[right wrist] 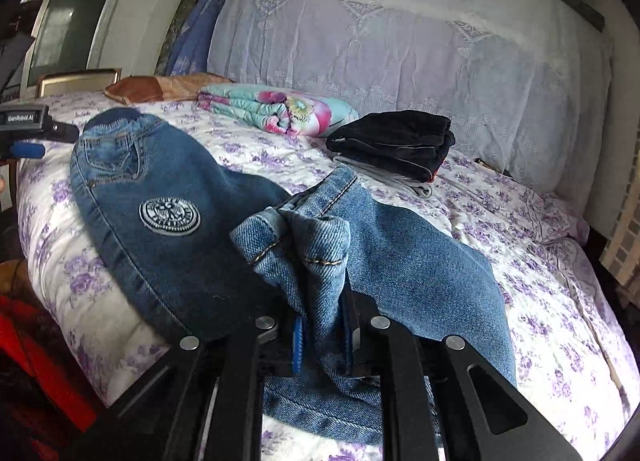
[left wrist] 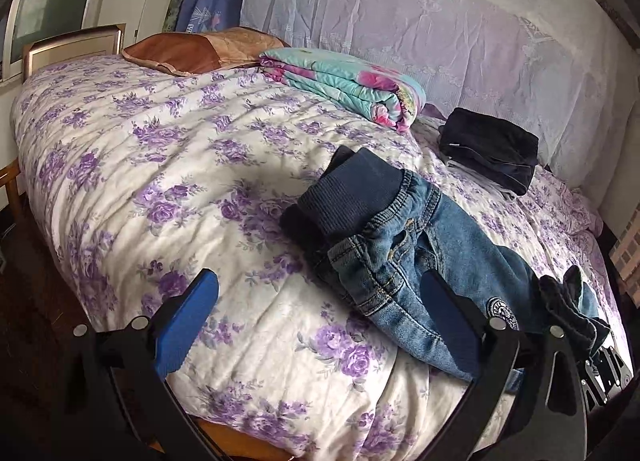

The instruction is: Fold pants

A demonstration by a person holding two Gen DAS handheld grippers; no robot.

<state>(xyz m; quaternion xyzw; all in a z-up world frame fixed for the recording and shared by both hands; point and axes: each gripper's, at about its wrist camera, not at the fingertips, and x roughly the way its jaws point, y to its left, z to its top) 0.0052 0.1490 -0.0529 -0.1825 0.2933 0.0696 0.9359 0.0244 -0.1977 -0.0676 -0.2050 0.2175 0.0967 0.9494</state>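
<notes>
Small blue denim pants (left wrist: 404, 237) lie on the bed's near edge, with the ribbed dark waistband (left wrist: 356, 189) toward the pillow end and a round badge (right wrist: 170, 217) on one leg. My left gripper (left wrist: 320, 305) hangs open just off the bed edge. Its right pad (left wrist: 444, 317) is over the denim by the badge and nothing is pinched. In the right wrist view my right gripper (right wrist: 324, 337) is shut on the bunched leg hems (right wrist: 304, 245), lifted a little off the cover. A blue finger (right wrist: 28, 149) of the left gripper shows at that view's left edge.
The bed (left wrist: 168, 149) has a white cover with purple flowers. A folded teal and pink quilt (left wrist: 344, 85) and a brown pillow (left wrist: 188, 51) lie at the back. A stack of dark folded clothes (left wrist: 490, 149) sits behind the pants, by a lace-draped backing (left wrist: 420, 21).
</notes>
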